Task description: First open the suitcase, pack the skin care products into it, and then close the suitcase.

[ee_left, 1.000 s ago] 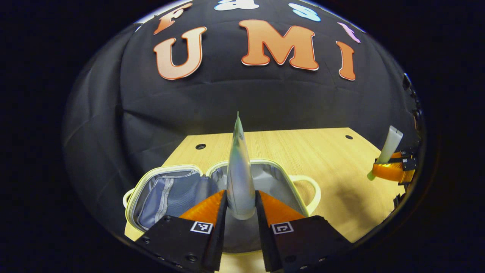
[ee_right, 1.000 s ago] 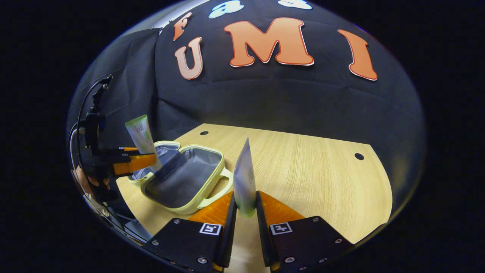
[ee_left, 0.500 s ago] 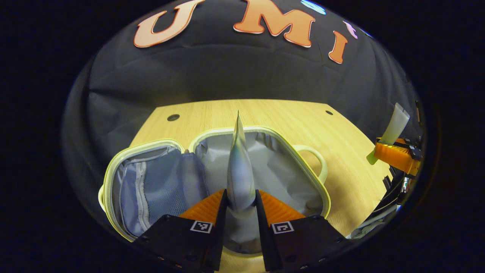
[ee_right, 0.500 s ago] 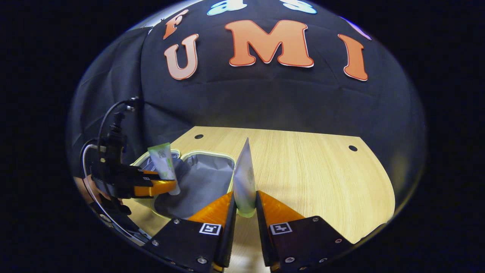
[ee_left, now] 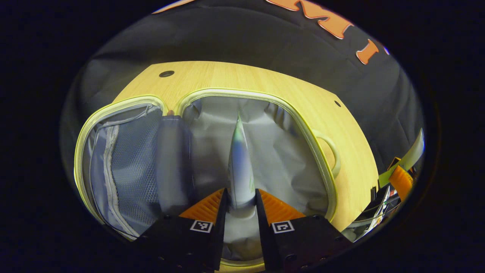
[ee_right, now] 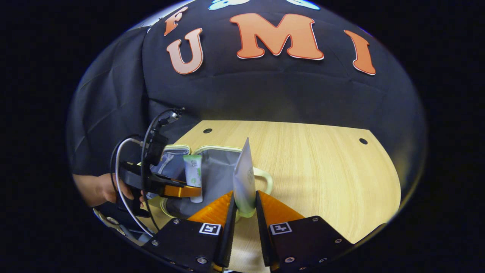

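My left gripper (ee_left: 241, 201) clamps a tube (ee_left: 239, 167), upright above the grey lining of the open suitcase (ee_left: 299, 125); this view also shows the mesh pocket (ee_left: 125, 163). My right gripper (ee_right: 245, 206) clamps a second tube (ee_right: 244, 182) beside the suitcase, above the table (ee_right: 322, 170); its view shows my hand (ee_right: 100, 189).
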### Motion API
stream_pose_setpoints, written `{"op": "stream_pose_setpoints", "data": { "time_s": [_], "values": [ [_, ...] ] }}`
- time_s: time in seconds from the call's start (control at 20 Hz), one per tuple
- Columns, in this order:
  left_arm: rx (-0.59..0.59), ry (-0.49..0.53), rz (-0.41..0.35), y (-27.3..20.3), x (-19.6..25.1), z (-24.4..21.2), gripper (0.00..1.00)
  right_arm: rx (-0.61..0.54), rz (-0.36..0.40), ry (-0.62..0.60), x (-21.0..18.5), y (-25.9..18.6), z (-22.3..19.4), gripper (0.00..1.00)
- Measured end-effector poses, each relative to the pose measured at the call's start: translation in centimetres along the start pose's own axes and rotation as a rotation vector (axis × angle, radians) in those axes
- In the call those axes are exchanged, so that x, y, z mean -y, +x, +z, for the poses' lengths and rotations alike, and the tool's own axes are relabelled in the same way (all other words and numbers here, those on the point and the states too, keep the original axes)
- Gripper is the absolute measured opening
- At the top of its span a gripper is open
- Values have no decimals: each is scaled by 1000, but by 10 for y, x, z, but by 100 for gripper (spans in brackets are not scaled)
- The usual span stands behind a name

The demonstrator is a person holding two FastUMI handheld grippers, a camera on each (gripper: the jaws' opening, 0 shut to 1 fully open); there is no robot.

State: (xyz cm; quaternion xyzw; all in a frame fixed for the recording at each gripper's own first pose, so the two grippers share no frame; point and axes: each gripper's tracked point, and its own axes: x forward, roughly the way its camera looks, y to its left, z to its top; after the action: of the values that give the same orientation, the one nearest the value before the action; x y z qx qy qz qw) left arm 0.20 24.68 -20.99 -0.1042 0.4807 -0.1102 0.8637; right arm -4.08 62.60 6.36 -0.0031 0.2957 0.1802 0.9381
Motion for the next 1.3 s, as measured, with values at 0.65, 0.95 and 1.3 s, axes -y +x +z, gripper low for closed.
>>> {"op": "stream_pose_setpoints", "data": {
  "time_s": [0.65, 0.95, 1.3],
  "values": [
    [169, -120, 96, -65, -15, 11, 76, -172, 249, -1, -25, 67, -21, 28],
    [340, -127, 293, -162, -61, 18, 81, -293, 316, -5, -45, 92, -47, 33],
    [422, -151, 499, -263, -123, -1, 81, -428, 273, 7, -60, 122, -72, 33]
  ]
}}
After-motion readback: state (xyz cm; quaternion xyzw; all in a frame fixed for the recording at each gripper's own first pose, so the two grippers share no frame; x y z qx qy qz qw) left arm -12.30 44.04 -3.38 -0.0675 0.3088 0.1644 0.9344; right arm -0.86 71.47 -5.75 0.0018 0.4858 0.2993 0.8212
